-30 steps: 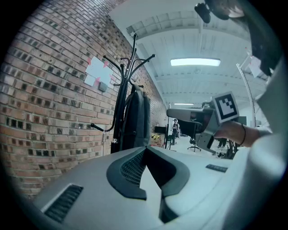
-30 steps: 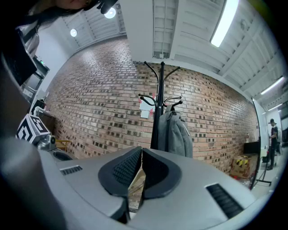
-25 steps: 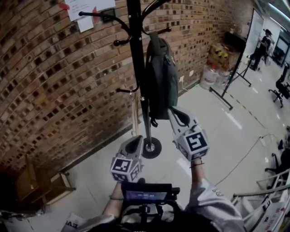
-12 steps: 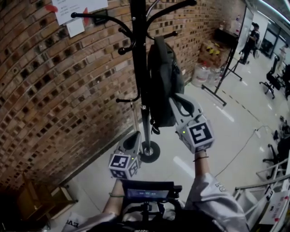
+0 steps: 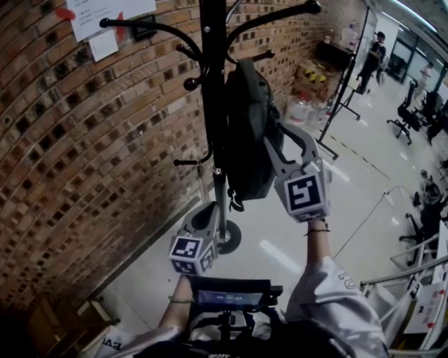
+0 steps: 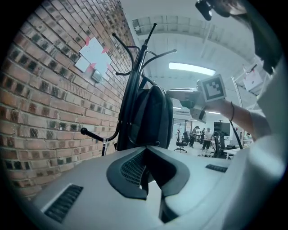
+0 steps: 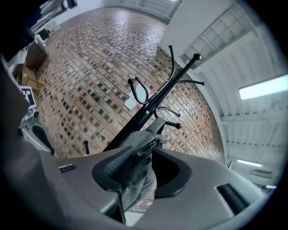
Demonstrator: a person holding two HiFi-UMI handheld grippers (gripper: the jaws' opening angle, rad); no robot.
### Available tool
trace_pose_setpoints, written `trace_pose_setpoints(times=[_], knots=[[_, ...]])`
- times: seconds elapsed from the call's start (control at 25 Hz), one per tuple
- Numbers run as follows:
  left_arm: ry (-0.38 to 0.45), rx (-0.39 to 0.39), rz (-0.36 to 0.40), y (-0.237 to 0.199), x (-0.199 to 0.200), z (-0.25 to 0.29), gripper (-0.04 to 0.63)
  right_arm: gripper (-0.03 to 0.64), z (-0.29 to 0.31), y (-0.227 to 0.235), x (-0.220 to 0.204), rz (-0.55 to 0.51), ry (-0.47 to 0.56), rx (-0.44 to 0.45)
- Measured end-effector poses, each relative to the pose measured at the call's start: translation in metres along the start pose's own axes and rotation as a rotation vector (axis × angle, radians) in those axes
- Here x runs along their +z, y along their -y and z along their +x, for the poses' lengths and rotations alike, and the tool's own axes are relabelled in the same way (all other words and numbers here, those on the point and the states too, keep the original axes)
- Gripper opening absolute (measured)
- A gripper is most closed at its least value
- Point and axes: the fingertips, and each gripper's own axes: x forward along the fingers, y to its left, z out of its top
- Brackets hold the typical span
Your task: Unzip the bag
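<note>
A dark grey bag [image 5: 246,133] hangs from a hook of the black coat stand [image 5: 212,105] by the brick wall. My right gripper [image 5: 271,138] is raised against the bag's right side. Its jaws are opening, and in the right gripper view the bag [image 7: 137,173] and its zipper pull [image 7: 148,146] show in the gap of the right gripper [image 7: 146,155], with the pads not pressing on them. My left gripper [image 5: 208,215] hangs lower, near the stand's pole and apart from the bag. The left gripper [image 6: 146,157] is shut on nothing, with the bag [image 6: 150,117] beyond it.
The stand's round base [image 5: 231,238] rests on the pale floor. Paper notes [image 5: 105,17] are stuck on the brick wall [image 5: 84,140]. Water bottles [image 5: 301,108] and boxes stand at the back right, with office chairs [image 5: 409,115] and people farther off.
My right gripper has risen along the bag's side toward its top and its jaws have spread apart. The left gripper has stayed low by the pole.
</note>
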Motion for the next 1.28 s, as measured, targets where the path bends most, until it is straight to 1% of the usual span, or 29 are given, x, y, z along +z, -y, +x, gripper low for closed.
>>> trace_pose_setpoints(times=[0.08,0.16,0.28,0.36,0.6,0.84,0.92,1.04,1.16,1.28], knots=[[0.002,-0.010,-0.004,-0.001,-0.002,0.002,0.006,0.123,0.003,0.000,-0.003,-0.136,-0.037,0.002],[0.004,-0.015,-0.007,-0.003,-0.001,0.004,0.006,0.126,0.005,-0.001,-0.002,-0.225,-0.059,0.003],[-0.001,-0.006,-0.015,-0.008,-0.001,0.006,0.006,0.126,0.007,-0.004,-0.001,-0.308,-0.064,-0.011],[-0.002,-0.003,-0.021,-0.011,-0.002,0.007,0.006,0.127,0.010,-0.004,-0.001,-0.337,-0.068,-0.011],[0.004,-0.010,-0.046,-0.010,-0.002,0.009,0.006,0.127,0.008,-0.003,0.001,-0.327,-0.059,0.007],[0.008,-0.023,-0.036,-0.004,-0.002,0.011,0.006,0.121,0.008,0.005,0.005,-0.329,-0.060,0.008],[0.010,-0.026,-0.035,-0.001,-0.002,0.011,0.006,0.121,0.006,0.005,0.008,-0.324,-0.038,0.006],[0.011,-0.019,-0.036,-0.001,-0.002,0.009,0.006,0.121,-0.001,0.007,0.016,-0.292,0.018,-0.006],[0.009,-0.001,-0.045,-0.003,-0.003,0.008,0.006,0.083,-0.007,0.012,0.023,-0.245,0.063,-0.012],[0.006,0.006,-0.049,-0.004,-0.004,0.006,0.006,0.062,-0.004,0.015,0.022,-0.243,0.051,-0.011]])
